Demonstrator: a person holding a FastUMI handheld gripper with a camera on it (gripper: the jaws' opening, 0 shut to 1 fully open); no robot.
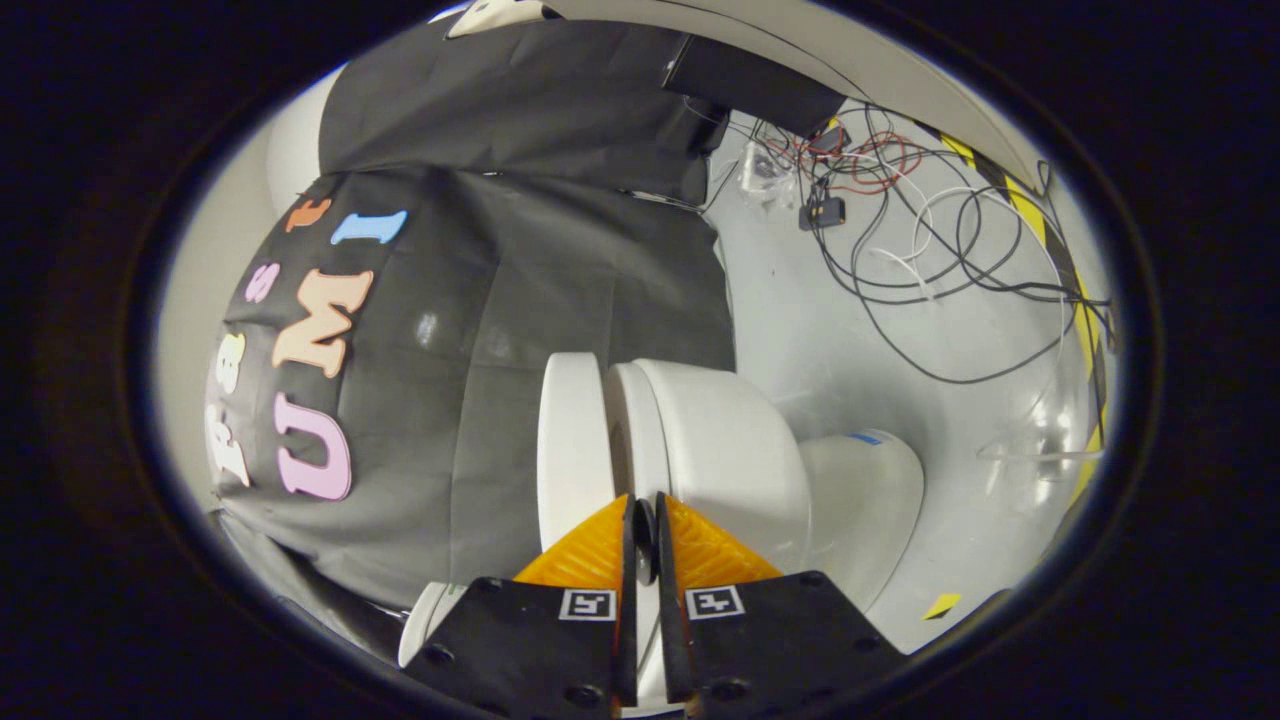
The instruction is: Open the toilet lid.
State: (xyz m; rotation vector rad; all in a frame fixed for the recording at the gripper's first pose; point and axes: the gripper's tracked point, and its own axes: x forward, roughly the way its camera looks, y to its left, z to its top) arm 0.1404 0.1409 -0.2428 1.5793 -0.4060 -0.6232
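The gripper [645, 515], fingers nearly together with nothing clamped, sits at the gap between toilet lid [570, 440] and seat [640, 420]; a shallow hook could slip off.

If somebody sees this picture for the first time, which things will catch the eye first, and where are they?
First, the orange fingers of the gripper, jaws nearly closed with only a thin gap. Just ahead of them stands the white toilet, its lid on the side toward the black cloth. Beyond the toilet, a tangle of cables lies on the pale floor.
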